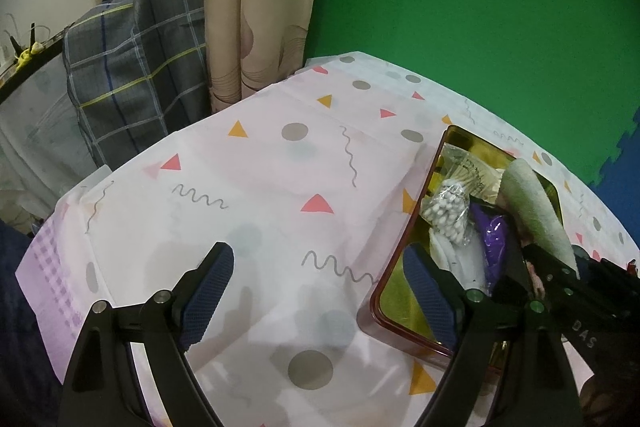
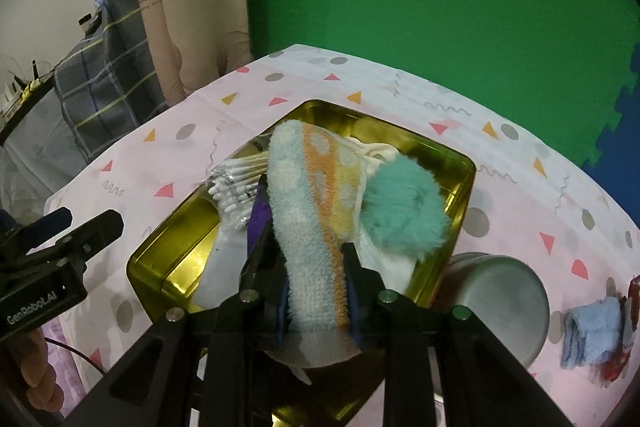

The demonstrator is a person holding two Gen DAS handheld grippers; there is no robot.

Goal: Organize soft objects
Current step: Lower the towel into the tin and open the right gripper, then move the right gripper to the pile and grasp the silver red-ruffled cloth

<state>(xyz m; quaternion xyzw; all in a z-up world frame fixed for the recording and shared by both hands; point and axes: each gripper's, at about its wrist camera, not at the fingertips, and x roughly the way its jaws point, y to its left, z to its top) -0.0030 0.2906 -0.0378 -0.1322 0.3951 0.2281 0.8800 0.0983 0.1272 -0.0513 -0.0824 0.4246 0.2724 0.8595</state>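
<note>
The right gripper (image 2: 316, 291) is clamped on a fuzzy sock (image 2: 308, 211) — pale blue with an orange band and white dots — whose free end drapes forward over the gold tin (image 2: 172, 259). The tin is the landmark here: a rectangular box with a shiny gold inside and a dark red rim, standing on the patterned tablecloth (image 1: 256, 187). Inside it, at the tin's left, lies a clear bag of cotton swabs (image 2: 236, 179); just right of the swabs is a purple packet (image 2: 258, 215), partly under the sock. A teal fluffy puff (image 2: 400, 203) sits in the tin's right half, touching the sock's side, with white cloth (image 2: 390, 269) beneath it. Just outside the tin's near right corner stands a round metal container (image 2: 496, 299), and further right of that, well apart from the tin, a folded light-blue cloth (image 2: 592, 331) rests on the tablecloth.

The left gripper (image 1: 316, 295) has its blue-padded fingers spread wide with nothing between them — its right finger hangs over the tin's near left corner, its left finger over bare tablecloth. Part of a hand (image 2: 40, 371) shows beside this gripper in the right wrist view.
</note>
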